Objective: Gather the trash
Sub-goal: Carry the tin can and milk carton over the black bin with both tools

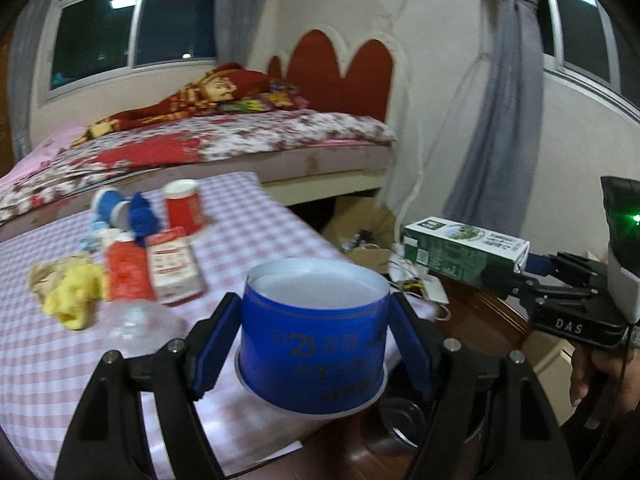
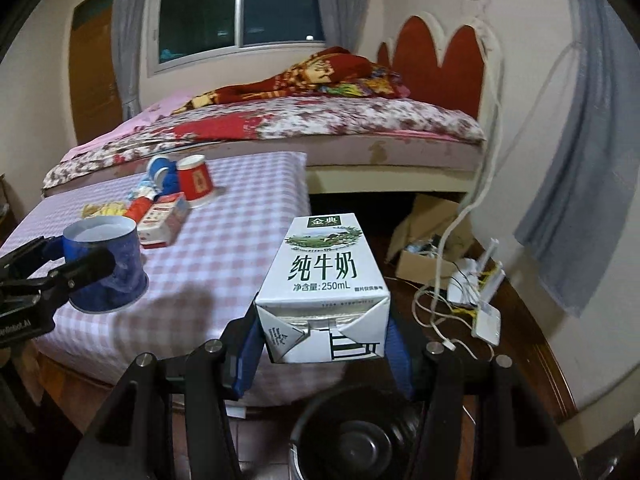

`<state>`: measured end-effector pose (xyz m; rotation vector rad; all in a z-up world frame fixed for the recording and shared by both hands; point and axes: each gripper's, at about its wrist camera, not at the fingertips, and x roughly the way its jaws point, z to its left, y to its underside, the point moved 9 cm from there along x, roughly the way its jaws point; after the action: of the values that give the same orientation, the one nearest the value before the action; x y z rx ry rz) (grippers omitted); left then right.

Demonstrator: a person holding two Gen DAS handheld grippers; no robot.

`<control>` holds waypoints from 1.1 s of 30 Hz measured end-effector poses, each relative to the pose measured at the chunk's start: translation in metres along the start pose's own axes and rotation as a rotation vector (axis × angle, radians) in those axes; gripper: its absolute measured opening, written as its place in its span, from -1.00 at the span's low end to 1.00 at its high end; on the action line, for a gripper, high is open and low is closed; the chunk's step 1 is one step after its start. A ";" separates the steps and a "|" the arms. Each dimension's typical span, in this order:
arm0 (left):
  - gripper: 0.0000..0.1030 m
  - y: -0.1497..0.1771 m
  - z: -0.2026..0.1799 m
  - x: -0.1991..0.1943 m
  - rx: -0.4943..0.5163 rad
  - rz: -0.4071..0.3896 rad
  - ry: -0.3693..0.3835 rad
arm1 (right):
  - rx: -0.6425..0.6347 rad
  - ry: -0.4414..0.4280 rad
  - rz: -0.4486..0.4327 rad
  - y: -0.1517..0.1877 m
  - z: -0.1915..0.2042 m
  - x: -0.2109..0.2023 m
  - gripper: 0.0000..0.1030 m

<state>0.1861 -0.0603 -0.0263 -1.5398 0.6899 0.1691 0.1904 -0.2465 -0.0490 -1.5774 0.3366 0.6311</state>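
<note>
My left gripper [image 1: 314,344] is shut on a blue paper cup [image 1: 314,332], held upside down above the table's near right corner; it also shows in the right wrist view [image 2: 106,264]. My right gripper [image 2: 324,336] is shut on a white and green milk carton [image 2: 326,280], held lying flat off the table's right edge, above a dark round bin [image 2: 360,440]. The carton also shows in the left wrist view [image 1: 464,252]. More trash lies on the checked table [image 1: 248,216]: a red paper cup [image 1: 184,206], a red and white carton [image 1: 174,268], a red wrapper [image 1: 128,272], yellow crumpled paper [image 1: 74,292], blue scraps [image 1: 140,212] and a clear plastic piece [image 1: 136,324].
A bed [image 2: 320,124] with patterned blankets stands behind the table. On the dark floor at the right lie a cardboard box [image 2: 424,240], white cables [image 2: 444,304] and a white router [image 2: 486,312]. Grey curtains [image 2: 576,184] hang at the right wall.
</note>
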 end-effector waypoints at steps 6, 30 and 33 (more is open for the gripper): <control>0.45 0.009 -0.047 0.010 0.039 0.030 0.073 | 0.034 0.038 0.034 0.027 -0.035 -0.011 0.08; 0.45 0.130 -0.166 0.100 0.093 0.363 0.283 | 0.215 -0.012 0.346 0.171 -0.117 0.020 0.08; 0.46 0.142 -0.169 0.113 0.074 0.401 0.291 | 0.241 -0.046 0.386 0.176 -0.115 0.035 0.09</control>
<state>0.1524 -0.2474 -0.1852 -1.3536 1.2221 0.2183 0.1416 -0.3747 -0.2123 -1.2731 0.6676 0.8863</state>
